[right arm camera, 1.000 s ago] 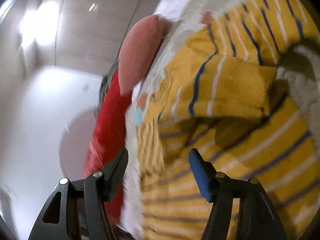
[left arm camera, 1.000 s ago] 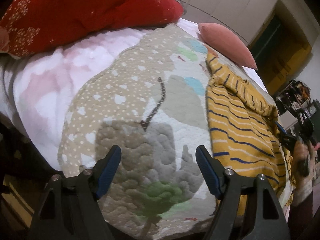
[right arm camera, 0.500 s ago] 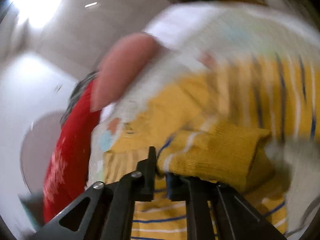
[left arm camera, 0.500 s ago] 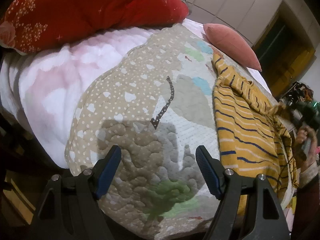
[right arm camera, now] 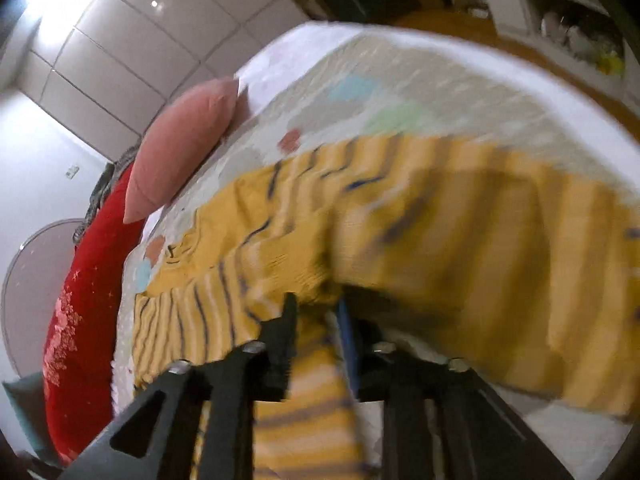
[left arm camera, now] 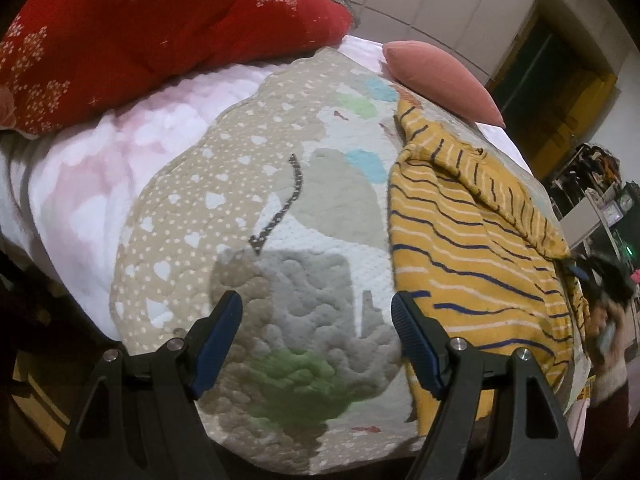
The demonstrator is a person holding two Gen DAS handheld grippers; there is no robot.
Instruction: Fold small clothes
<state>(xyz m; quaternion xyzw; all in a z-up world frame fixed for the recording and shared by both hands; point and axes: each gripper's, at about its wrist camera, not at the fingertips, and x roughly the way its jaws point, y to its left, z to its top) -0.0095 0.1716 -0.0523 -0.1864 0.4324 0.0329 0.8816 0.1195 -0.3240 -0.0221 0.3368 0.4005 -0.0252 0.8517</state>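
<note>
— One garment? Where?

— Yes: my striped yellow sweater (left arm camera: 472,264) lies on the quilt (left arm camera: 248,184), long axis running toward the pink pillow (left arm camera: 440,80).

— Grippers?

— My left gripper (left arm camera: 316,320) gapes, empty; my right gripper (right arm camera: 316,316) is opening, sweater fabric between its jaws.

A bed (left arm camera: 80,184) with a pale pink-and-white cover fills the foreground, a patterned quilt (left arm camera: 240,184) spread over it, with a red star-printed cushion (left arm camera: 160,20) and a small pink pillow (left arm camera: 440,80) at its far side. Behind stands a wall of white panelled wardrobe doors (left arm camera: 432,4), glaring under the light. To the right, a dark doorway with a yellow frame (left arm camera: 560,92) and cluttered shelves (left arm camera: 600,184).
</note>
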